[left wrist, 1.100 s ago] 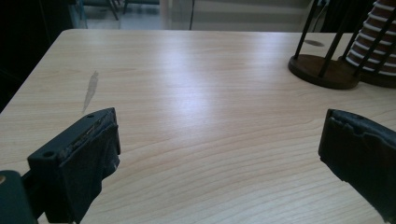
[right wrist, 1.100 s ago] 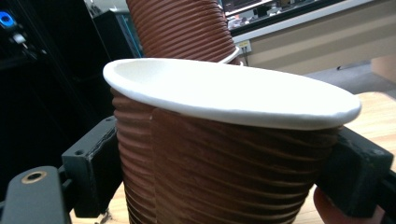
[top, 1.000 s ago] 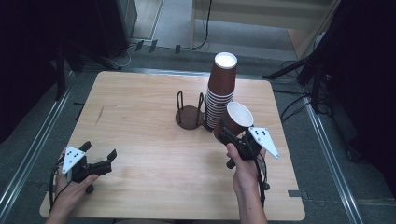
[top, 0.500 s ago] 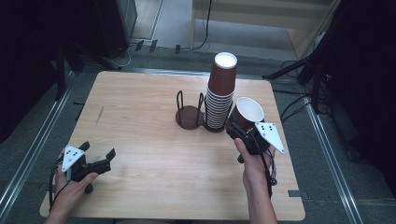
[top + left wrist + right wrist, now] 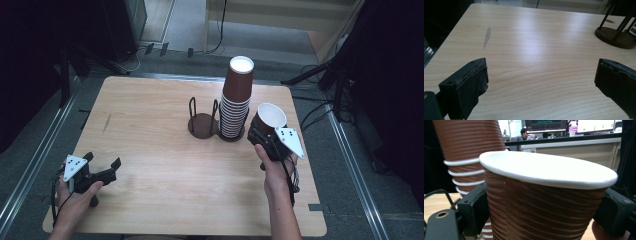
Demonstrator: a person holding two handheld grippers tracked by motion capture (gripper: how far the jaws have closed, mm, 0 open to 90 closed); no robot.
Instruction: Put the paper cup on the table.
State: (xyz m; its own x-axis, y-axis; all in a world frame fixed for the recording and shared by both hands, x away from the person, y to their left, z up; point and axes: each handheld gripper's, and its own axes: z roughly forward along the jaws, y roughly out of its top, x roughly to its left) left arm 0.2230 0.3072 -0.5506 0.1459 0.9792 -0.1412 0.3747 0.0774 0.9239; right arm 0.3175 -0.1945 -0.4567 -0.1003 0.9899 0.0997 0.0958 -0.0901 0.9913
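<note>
A tall stack of brown ribbed paper cups (image 5: pixel 236 97) stands in a dark wire holder near the table's back middle. Beside it on the left stands a second wire cup holder (image 5: pixel 202 121), with nothing in it. My right gripper (image 5: pixel 261 131) is shut on a single brown cup (image 5: pixel 269 118), white inside, held just right of the stack. In the right gripper view the cup (image 5: pixel 544 202) sits between both jaws, with the stack (image 5: pixel 471 155) behind on the left. My left gripper (image 5: pixel 104 166) rests open near the table's front left corner, nothing between its jaws.
The wooden table (image 5: pixel 150 125) has a thin dark mark (image 5: pixel 106 123) on its left side. In the left gripper view the wire holder's base (image 5: pixel 615 37) lies at the far right. Cables and dark stands crowd the floor beyond the table's back and right edges.
My right gripper has carried the single cup further right and slightly back, away from the stack. The left gripper has stayed where it was.
</note>
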